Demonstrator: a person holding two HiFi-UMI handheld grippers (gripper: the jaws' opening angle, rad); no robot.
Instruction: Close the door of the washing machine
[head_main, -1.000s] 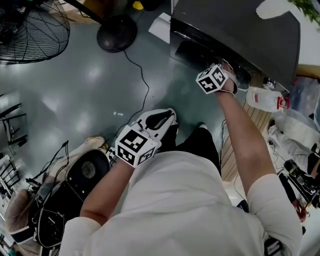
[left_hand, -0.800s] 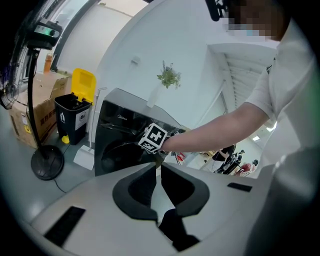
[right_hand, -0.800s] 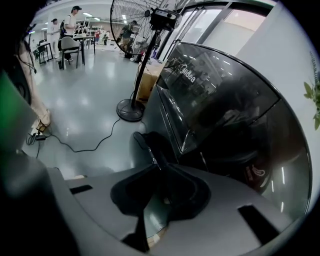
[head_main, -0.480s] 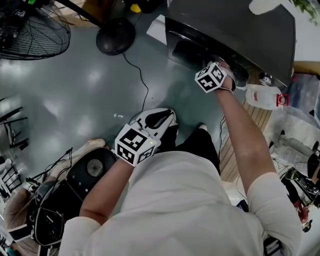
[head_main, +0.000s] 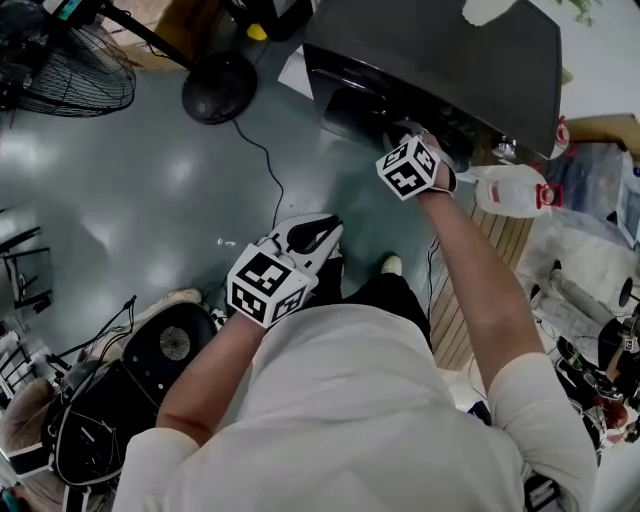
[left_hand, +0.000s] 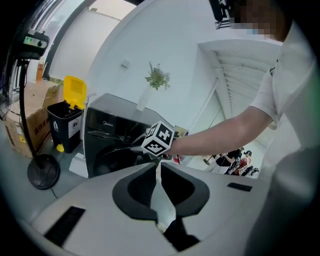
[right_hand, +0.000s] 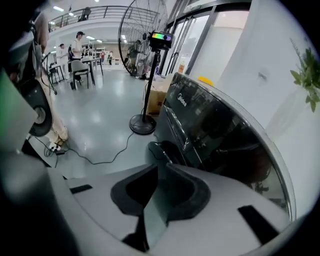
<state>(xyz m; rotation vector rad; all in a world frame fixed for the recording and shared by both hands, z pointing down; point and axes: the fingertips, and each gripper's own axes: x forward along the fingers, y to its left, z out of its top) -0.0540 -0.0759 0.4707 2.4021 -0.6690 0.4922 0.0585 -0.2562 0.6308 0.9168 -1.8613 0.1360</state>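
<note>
Right gripper view: the right gripper (right_hand: 161, 167) has its jaws a narrow slit apart. They have just eased slightly wider, and nothing is clearly pinched between them. The dark rim of the door (right_hand: 225, 135) lies just past the tips, on the front of the black washing machine (right_hand: 186, 107). The left gripper (left_hand: 158, 167), held near the person's body and well apart from the machine, shows a thin gap too and holds nothing.
</note>
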